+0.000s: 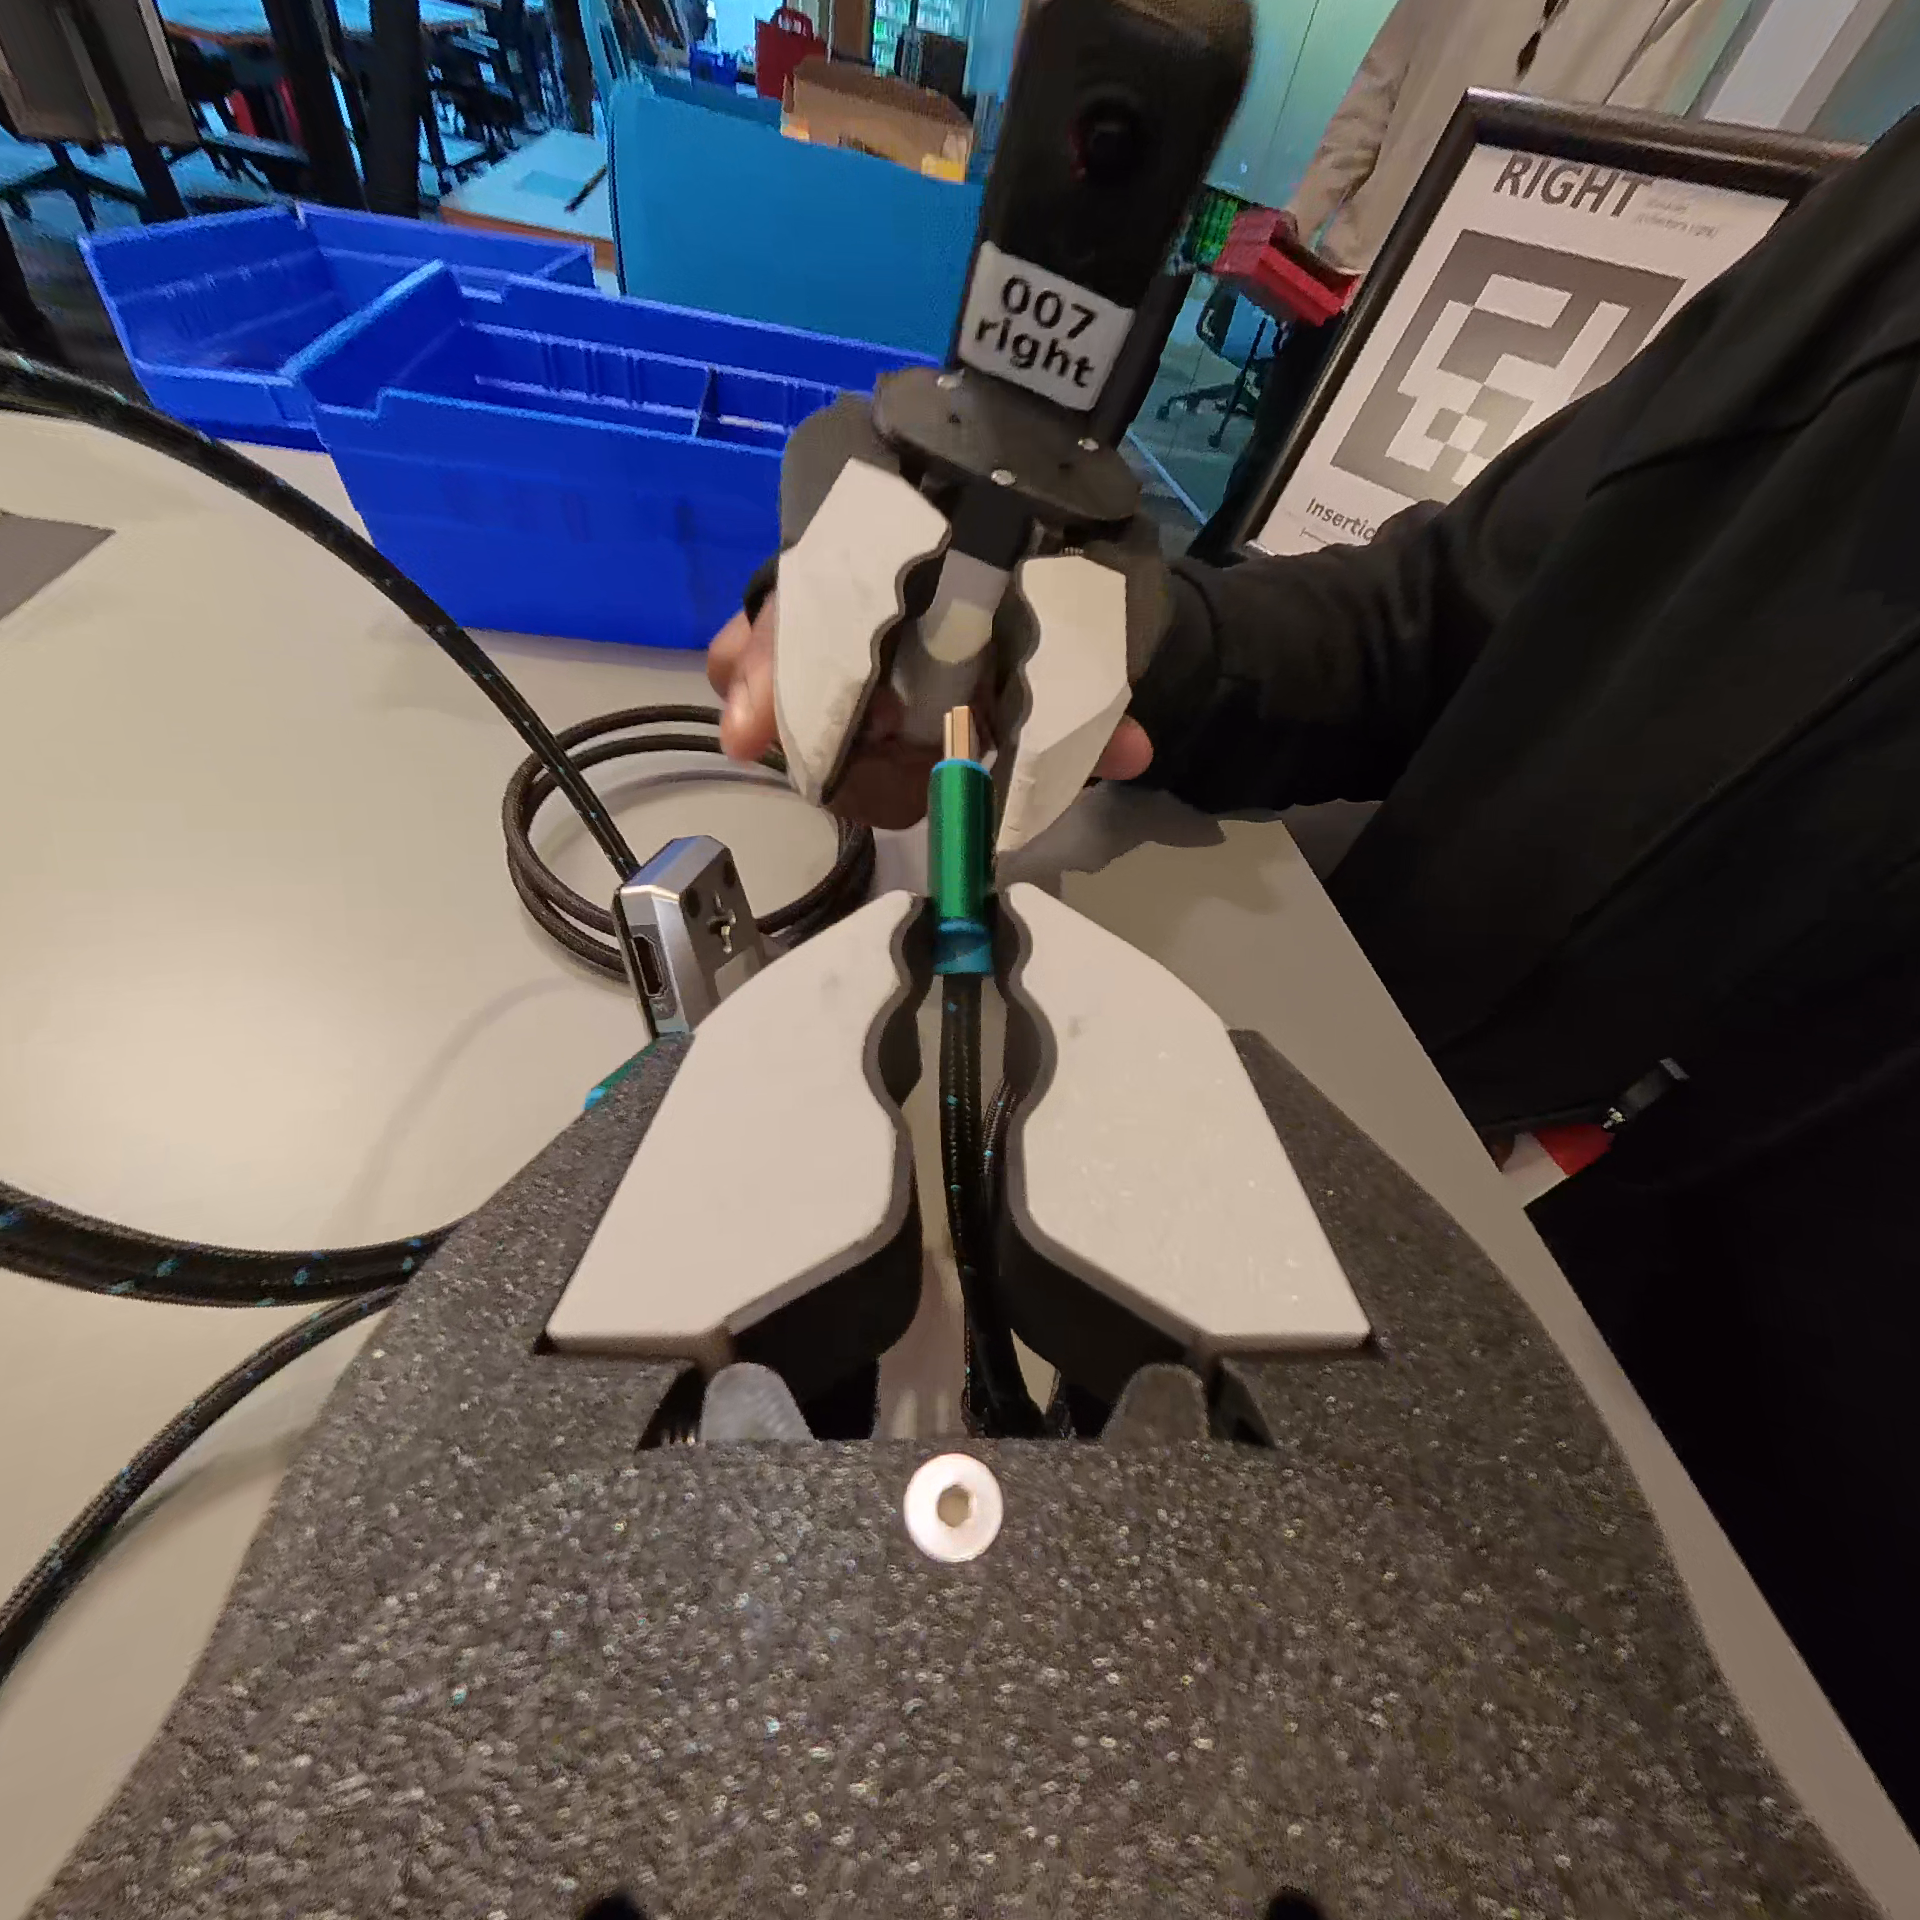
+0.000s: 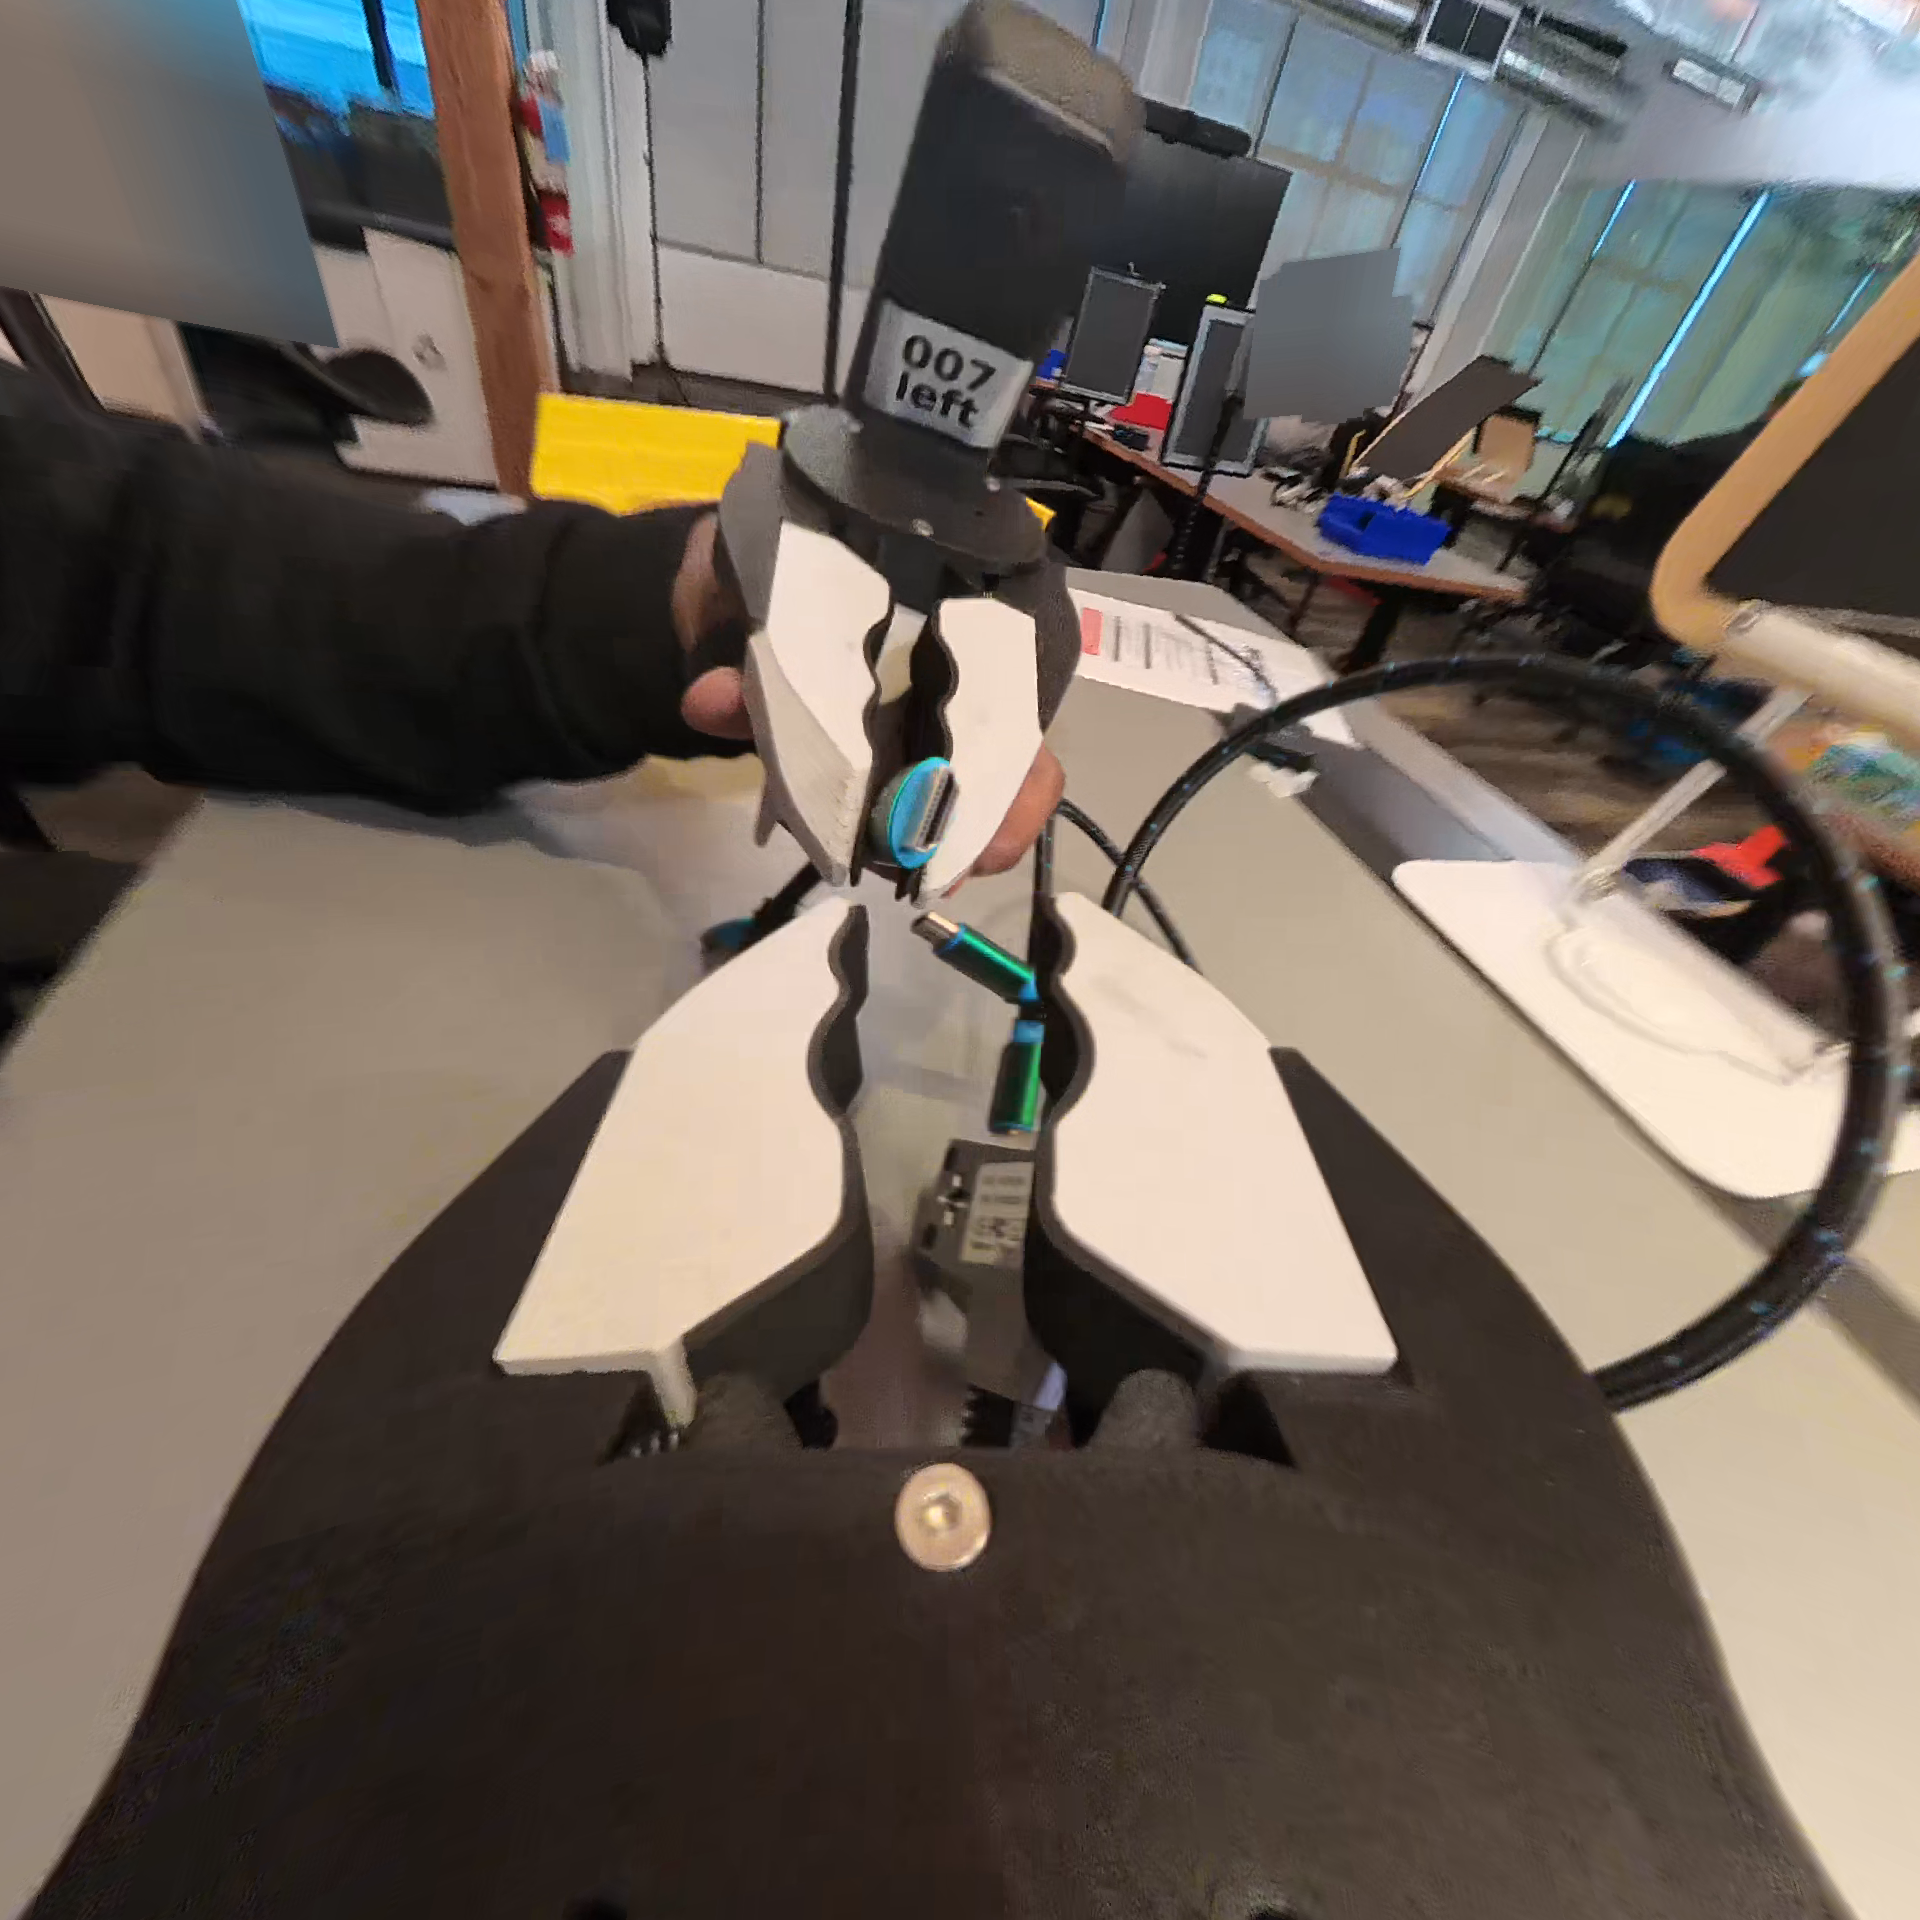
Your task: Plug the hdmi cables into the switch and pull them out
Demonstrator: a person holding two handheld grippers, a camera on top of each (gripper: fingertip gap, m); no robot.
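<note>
Pointing at right tongs (image 1: 914, 774): plug (image 1: 961, 847).

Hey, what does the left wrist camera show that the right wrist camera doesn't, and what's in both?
Only the left wrist view shows the blue plastic bins and the framed marker sign. Only the right wrist view shows two loose green metal HDMI plugs on the table and the yellow bin. Both show the small grey metal switch and the left gripper shut on a green HDMI plug.
</note>
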